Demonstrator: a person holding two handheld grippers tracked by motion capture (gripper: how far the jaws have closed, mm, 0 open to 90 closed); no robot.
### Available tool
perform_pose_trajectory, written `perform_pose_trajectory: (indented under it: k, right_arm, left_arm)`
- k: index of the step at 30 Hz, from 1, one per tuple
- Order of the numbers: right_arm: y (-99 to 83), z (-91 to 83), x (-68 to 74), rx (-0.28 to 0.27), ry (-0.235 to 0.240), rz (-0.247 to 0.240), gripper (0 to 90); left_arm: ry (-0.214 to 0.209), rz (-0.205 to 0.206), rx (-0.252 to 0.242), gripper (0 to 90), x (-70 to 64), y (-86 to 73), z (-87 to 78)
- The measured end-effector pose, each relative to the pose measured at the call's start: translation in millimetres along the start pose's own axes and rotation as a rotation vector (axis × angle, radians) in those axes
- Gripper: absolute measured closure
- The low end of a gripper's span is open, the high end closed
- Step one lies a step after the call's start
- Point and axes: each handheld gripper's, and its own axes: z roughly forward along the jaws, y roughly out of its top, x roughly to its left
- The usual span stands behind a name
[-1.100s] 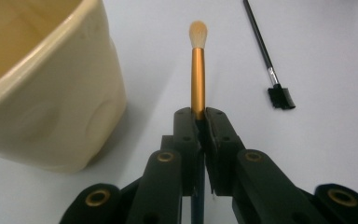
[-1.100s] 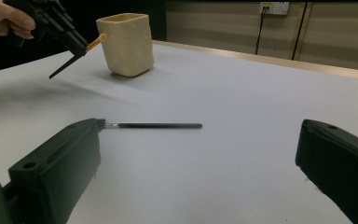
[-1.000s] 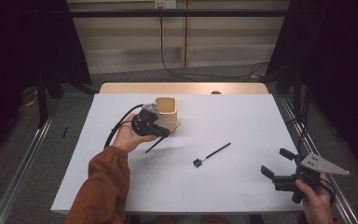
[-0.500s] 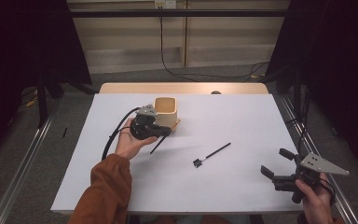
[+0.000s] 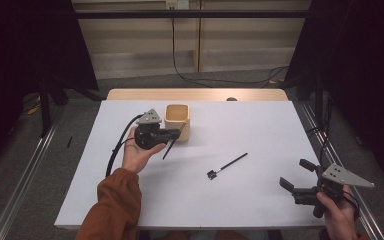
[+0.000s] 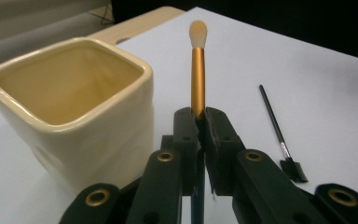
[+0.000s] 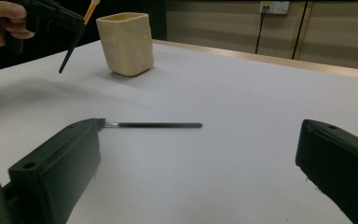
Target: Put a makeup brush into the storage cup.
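My left gripper (image 5: 174, 134) hovers just left of a cream square cup (image 5: 177, 120), shut on a makeup brush (image 6: 198, 70). The brush has a gold ferrule and pale bristles that stick up past the jaws, and its dark handle (image 5: 168, 150) hangs down towards the table. In the left gripper view the cup (image 6: 74, 107) stands empty, close on the left. A thin black brush (image 5: 228, 165) lies flat at mid-table. My right gripper (image 5: 295, 173) rests open near the front right corner, with nothing between its jaws, which face the thin brush (image 7: 154, 125).
The white table (image 5: 260, 125) has a wooden strip along its far edge. Dark curtains and a metal frame flank both sides. A cable (image 5: 117, 147) trails from the left gripper past the person's orange sleeve (image 5: 112, 210).
The left hand has turned the gripper a little beside the cup, so its grey plate now faces up, with the brush still held. The right gripper has not moved.
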Motion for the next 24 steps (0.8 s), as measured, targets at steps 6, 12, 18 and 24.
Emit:
perform_pose_trajectory:
  k: [6, 12, 18, 24]
  right_arm:
    - [0.0, 0.0, 0.0, 0.0, -0.001, 0.0, 0.0]
    - [-0.2, -0.6, -0.1, 0.002, -0.004, -0.001, 0.0]
    - [-0.4, -1.2, -0.5, -0.004, -0.012, -0.001, 0.0]
    - [-0.5, -1.1, -0.3, -0.003, -0.007, -0.002, 0.0]
  left_arm:
    - [0.002, -0.002, -0.05, 84.0, -2.3, -2.9, -3.9]
    - [0.018, -0.033, -0.13, 84.0, -0.8, -4.8, -8.2]
    - [0.02, -0.046, -0.166, 84.0, -0.1, -4.8, -10.9]
    - [0.022, -0.055, -0.209, 84.0, 0.0, -0.9, -21.2]
